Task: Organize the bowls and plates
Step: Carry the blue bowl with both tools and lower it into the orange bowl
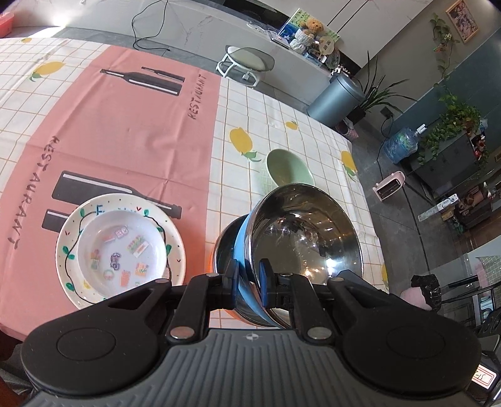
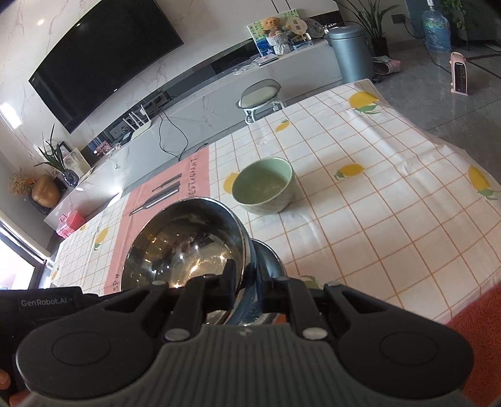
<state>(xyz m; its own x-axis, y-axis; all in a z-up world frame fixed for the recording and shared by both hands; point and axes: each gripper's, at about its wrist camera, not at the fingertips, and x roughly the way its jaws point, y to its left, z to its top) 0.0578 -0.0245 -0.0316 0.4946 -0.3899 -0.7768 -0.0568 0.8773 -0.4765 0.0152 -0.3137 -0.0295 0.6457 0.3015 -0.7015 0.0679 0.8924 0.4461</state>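
Steel bowl [image 1: 307, 238], lower centre of frame, is being clamped at opposite rims by left tool [image 1: 249, 283] and right tool [image 2: 247, 286], best being lowered level into second steel bowl [image 1: 225, 250].

lay across the table: checked tablecloth [image 2: 360, 175] with lemons, pink restaurant panel [image 1: 119, 125] printed with dark bottles. stood beyond the far edge: white round stool [image 2: 261, 94], grey cylindrical bin [image 2: 350, 53] beside a leafy plant [image 2: 372, 18]. hung on the marble wall: large black tv [image 2: 100, 56]. sat on the low cabinet: teddy bear [image 2: 271, 23], gold vase [image 2: 45, 191], pink box [image 2: 70, 224]. rested on the floor: pink heater [image 2: 459, 73], blue water jug [image 2: 436, 28].
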